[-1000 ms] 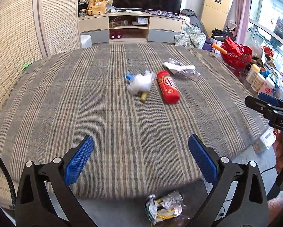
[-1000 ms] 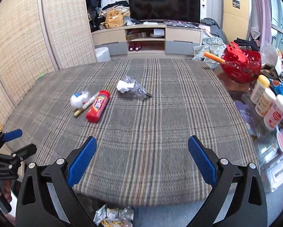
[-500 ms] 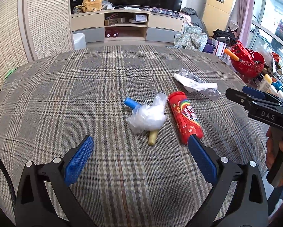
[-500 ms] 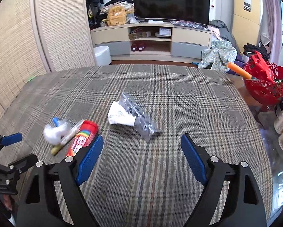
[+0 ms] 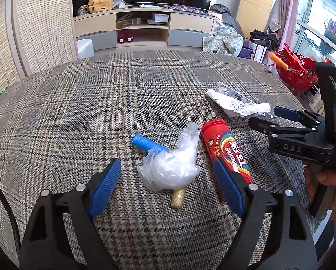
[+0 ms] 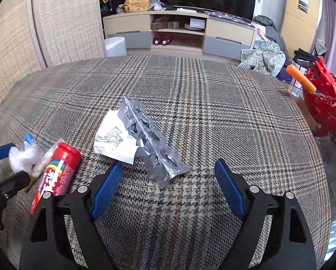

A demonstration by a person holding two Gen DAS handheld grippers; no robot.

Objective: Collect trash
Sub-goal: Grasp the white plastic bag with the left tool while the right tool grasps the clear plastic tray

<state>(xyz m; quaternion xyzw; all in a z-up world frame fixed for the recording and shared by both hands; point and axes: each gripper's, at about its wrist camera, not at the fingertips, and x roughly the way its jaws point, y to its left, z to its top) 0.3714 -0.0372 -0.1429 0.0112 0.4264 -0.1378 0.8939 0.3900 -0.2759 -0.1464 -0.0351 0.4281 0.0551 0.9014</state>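
My left gripper (image 5: pixel 165 180) closing around the crumpled plastic bag (image 5: pixel 170 164) mid-table, not squeezing yet, my right gripper (image 6: pixel 168 180) closing over the silver wrapper (image 6: pixel 152 144) nearer the right edge, red candy tube (image 5: pixel 226 155) between them

one red tube (image 5: pixel 226 151), one plastic bag (image 5: pixel 171 166), one wrapper (image 6: pixel 154 142)

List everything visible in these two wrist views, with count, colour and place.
plaid cloth: one, grey-brown, covers the surface.
plastic bag: one, clear, crumpled, between the left jaws, untouched.
blue tube: one, behind the bag.
cream stick: one, pokes from under the bag.
Skittles tube: one, red, lying beside the bag.
foil wrapper: one, silver, ahead of the right gripper.
paper: one, white, partly under the wrapper.
red basket: one, off the far right edge.
left gripper: black, blue pads, closing.
right gripper: same, closing.
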